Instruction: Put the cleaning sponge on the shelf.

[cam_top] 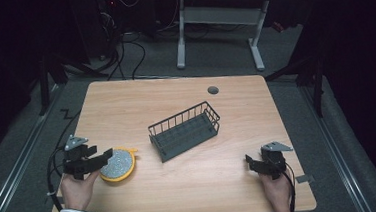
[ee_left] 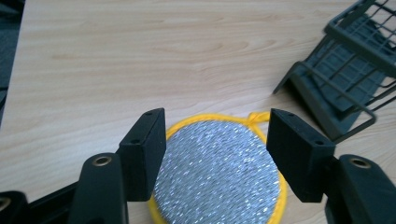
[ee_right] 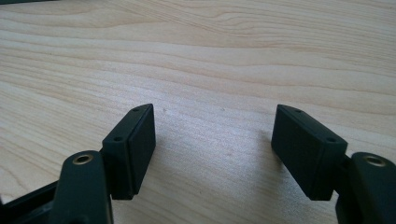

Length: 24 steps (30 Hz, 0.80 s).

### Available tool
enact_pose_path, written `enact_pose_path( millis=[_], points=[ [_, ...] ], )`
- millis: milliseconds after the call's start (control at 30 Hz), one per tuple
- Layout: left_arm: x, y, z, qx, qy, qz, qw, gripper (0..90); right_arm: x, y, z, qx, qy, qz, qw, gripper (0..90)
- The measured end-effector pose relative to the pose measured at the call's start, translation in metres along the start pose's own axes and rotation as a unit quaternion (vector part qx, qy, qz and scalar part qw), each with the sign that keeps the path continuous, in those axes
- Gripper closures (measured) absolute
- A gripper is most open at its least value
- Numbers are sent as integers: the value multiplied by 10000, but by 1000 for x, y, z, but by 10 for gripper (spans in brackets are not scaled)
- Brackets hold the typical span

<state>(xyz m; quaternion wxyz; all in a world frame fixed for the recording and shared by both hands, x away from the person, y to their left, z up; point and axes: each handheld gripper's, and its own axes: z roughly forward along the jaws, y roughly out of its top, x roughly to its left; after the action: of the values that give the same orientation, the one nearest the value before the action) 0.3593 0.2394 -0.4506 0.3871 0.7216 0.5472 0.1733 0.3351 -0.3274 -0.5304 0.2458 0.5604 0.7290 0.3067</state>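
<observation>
A round scouring pad (cam_top: 117, 163) with a glittery silver face and a yellow rim lies flat on the wooden table (cam_top: 175, 94) at the front left. My left gripper (cam_top: 104, 157) is open, its jaws on either side of the pad (ee_left: 217, 170) without pressing it. A dark wire basket (cam_top: 185, 130) stands in the middle of the table, and its corner (ee_left: 343, 70) reaches into the left gripper view at the upper right. At the front right, my right gripper (cam_top: 250, 162) is open over bare wood (ee_right: 215, 130), holding nothing.
A small round grommet hole (cam_top: 213, 90) sits near the table's far edge. Beyond the table stand a white desk frame (cam_top: 218, 28) and cables on the grey floor. Black cables trail from both grippers over the front edge.
</observation>
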Motion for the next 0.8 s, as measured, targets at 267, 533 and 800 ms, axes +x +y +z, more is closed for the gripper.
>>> enact_pose_path(
  millis=[267, 533, 800],
  points=[
    [21, -19, 9, 278, 122, -463, 9985, 325, 0, 0, 0, 0, -1, 2, 10000, 306],
    [30, -31, 21, 412, 203, -601, 9971, 315, 0, 0, 0, 0, -2, 4, 10000, 306],
    [35, -40, 30, 392, 148, -673, 9969, 376, 0, 0, 0, 0, -2, 6, 10000, 306]
  ],
)
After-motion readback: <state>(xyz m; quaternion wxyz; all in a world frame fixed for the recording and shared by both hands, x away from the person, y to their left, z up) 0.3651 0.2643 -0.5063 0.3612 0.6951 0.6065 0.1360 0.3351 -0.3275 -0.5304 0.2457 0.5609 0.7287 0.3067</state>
